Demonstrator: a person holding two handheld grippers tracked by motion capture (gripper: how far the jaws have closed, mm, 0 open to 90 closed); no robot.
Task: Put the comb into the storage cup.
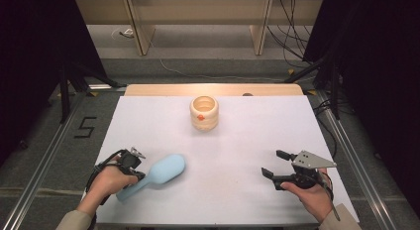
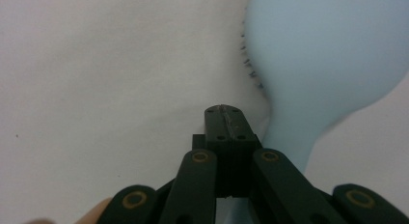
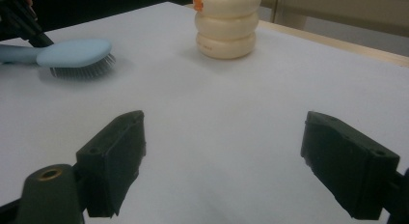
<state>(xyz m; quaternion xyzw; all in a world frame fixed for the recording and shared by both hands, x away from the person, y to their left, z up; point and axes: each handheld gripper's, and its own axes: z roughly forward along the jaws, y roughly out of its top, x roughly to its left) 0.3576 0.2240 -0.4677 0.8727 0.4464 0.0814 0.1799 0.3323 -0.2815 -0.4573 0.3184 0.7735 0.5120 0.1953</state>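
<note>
Tongs, left [image 2: 224, 119]: jaws pressed together with nothing between them. The tips sit just beside the neck of the hairbrush, and I cannot tell whether they touch it.

Tongs, right [image 1: 273, 163]: jaws spread wide and empty, hovering low over the table [image 1: 237, 141], nearer me than the pot and off to its right.

Item 1, pot [image 1: 204, 112]: cream, built of three stacked rings, open at the top, upright at the far middle of the white sheet. I use it as my reference mark.

Item 2, hairbrush [image 1: 166, 169]: pale blue, lying bristles down, nearer me than the pot and to its left. Its head points roughly toward the pot and its handle lies under my left hand.

Risks, as I judge them:
- Closed tips can only nudge. A push at the neck would likely spin the brush or send it skating on its bristles.
- Jaws not opened before a grab would ride over the rounded handle.
- A carry toward the pot could knock it over; it looks light and tall.
- The right tongs are well apart from both items and could not steady either one.

Markings:
- A dark "5" [image 1: 85, 127] on the floor, left of the pot and beyond the table edge.
- An orange mark on the pot's upper ring, which I cannot read.
- No brand visible on the brush.
</note>
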